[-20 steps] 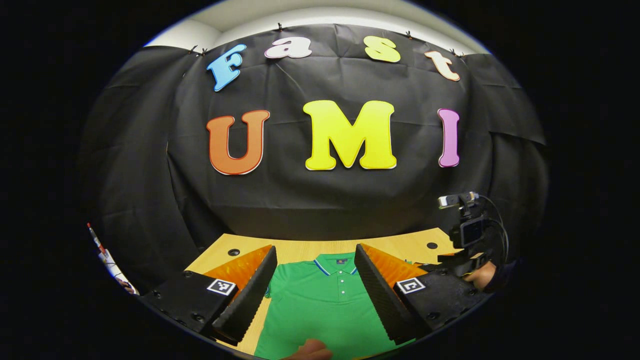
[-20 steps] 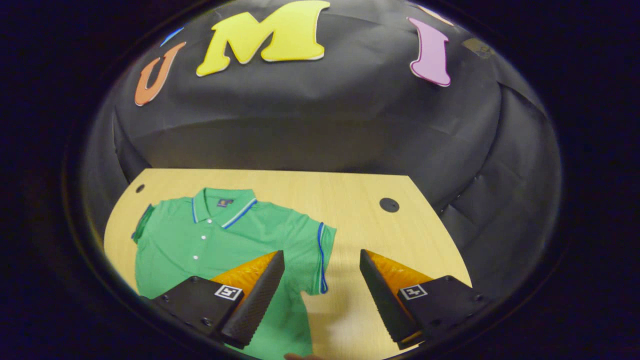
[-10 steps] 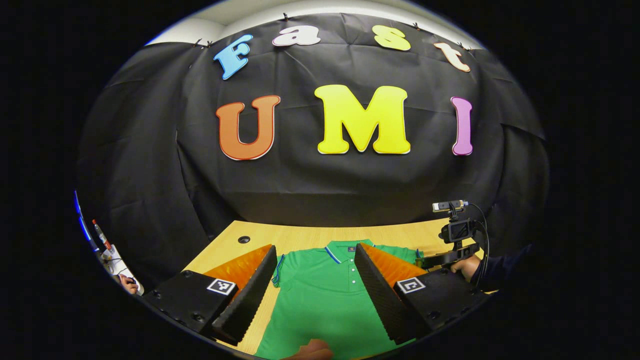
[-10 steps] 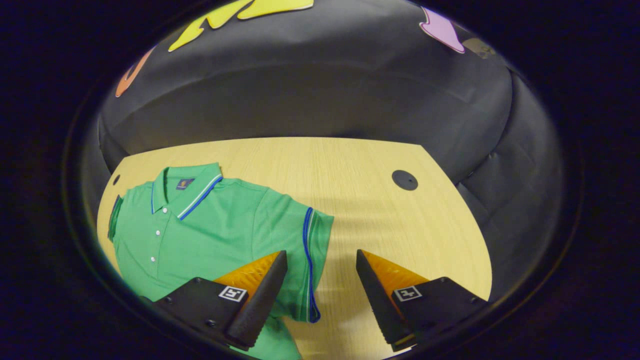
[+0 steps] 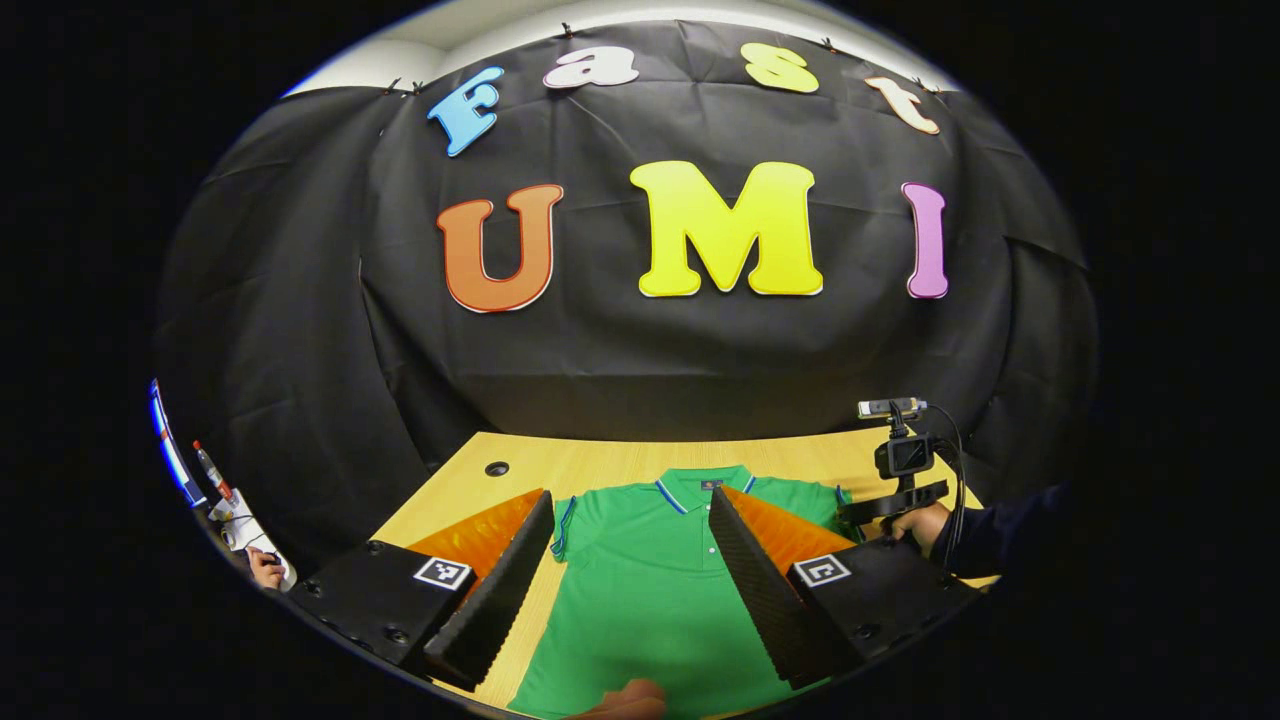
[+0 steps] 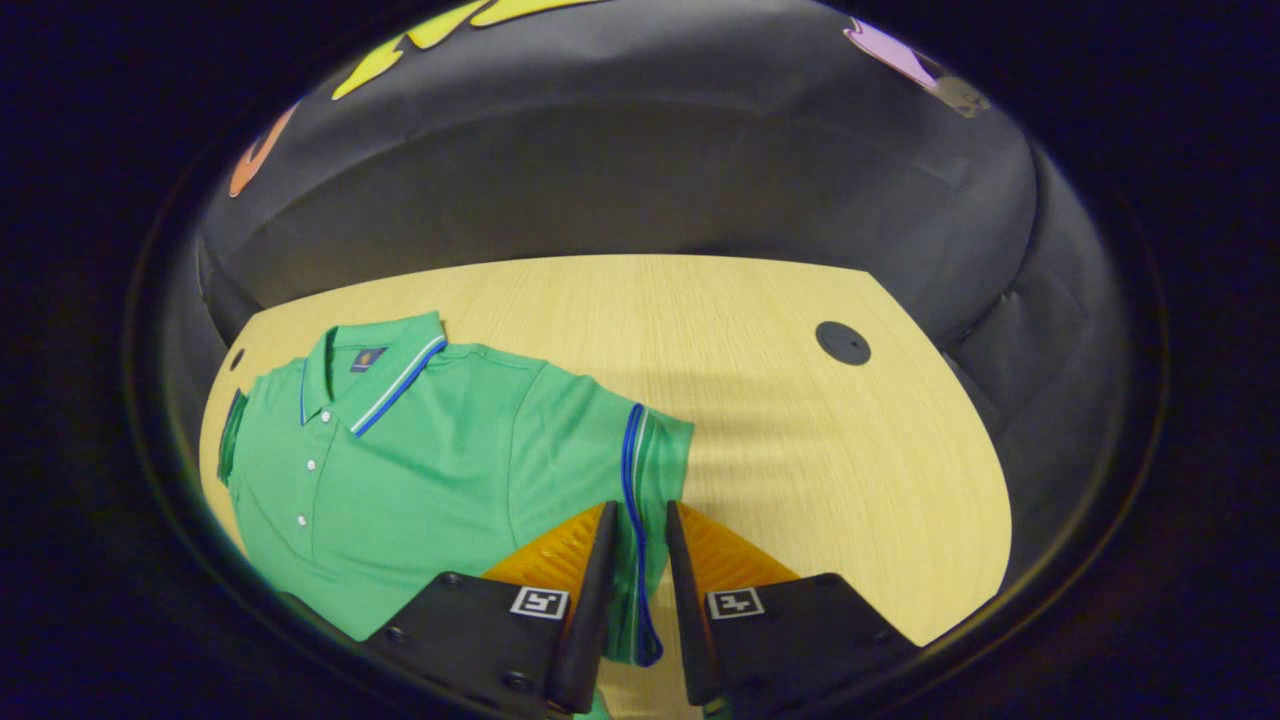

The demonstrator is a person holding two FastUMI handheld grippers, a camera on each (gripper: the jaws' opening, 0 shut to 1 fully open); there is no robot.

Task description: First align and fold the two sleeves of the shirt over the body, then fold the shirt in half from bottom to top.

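Observation:
A green polo shirt (image 5: pixel 650 590) with blue-trimmed collar lies flat, front up, on the wooden table (image 5: pixel 600 465). My left gripper (image 5: pixel 630 495) hovers open above the shirt's body, collar ahead between its fingers. In the right gripper view the shirt (image 6: pixel 420 450) spreads to the left, and its blue-striped sleeve cuff (image 6: pixel 640 470) runs into the narrow gap of my right gripper (image 6: pixel 637 512). The jaws stand close on either side of the cuff, with a slit of flat cloth still showing between them. The right gripper (image 5: pixel 900 470) and its holding hand (image 5: pixel 925 522) also appear at the shirt's far sleeve.
Bare table (image 6: pixel 800 440) stretches right of the sleeve, with a round black grommet (image 6: pixel 842 342) near the back; another grommet (image 5: pixel 497 468) lies at the back left. A fingertip (image 5: pixel 625 700) shows at the bottom edge. Black cloth closes the booth behind the table.
The right gripper moved down and left onto the sleeve cuff, and its jaws went from wide open to nearly closed around it. The left gripper view shifted only slightly.

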